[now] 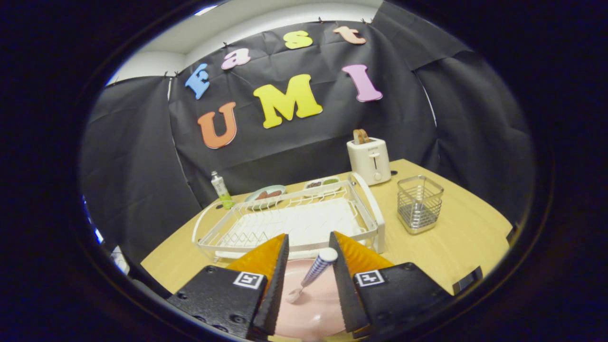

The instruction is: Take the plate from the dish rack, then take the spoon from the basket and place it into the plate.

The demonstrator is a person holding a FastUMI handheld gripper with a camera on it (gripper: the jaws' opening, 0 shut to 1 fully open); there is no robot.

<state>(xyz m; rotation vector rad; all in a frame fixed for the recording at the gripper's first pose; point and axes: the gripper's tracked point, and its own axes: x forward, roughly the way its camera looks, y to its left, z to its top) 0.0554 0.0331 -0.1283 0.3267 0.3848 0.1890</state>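
Observation:
A pink plate [308, 318] lies on the wooden table [451, 251] just in front of the white dish rack [375, 213], low between my fingers. In the plate rests a spoon [313, 273] with a blue-and-white checked handle; its bowl is down on the plate and its handle end points up towards the right finger. My gripper [308, 235] is open, one finger on each side of the spoon, and neither finger presses on it. The wire basket [419, 203] stands to the right of the rack.
A white toaster [369, 159] with toast in it stands behind the rack's right end. A small bottle [221, 189] and two dishes of food [266, 193] [322, 183] sit along the back of the table. Bare tabletop lies right of the plate.

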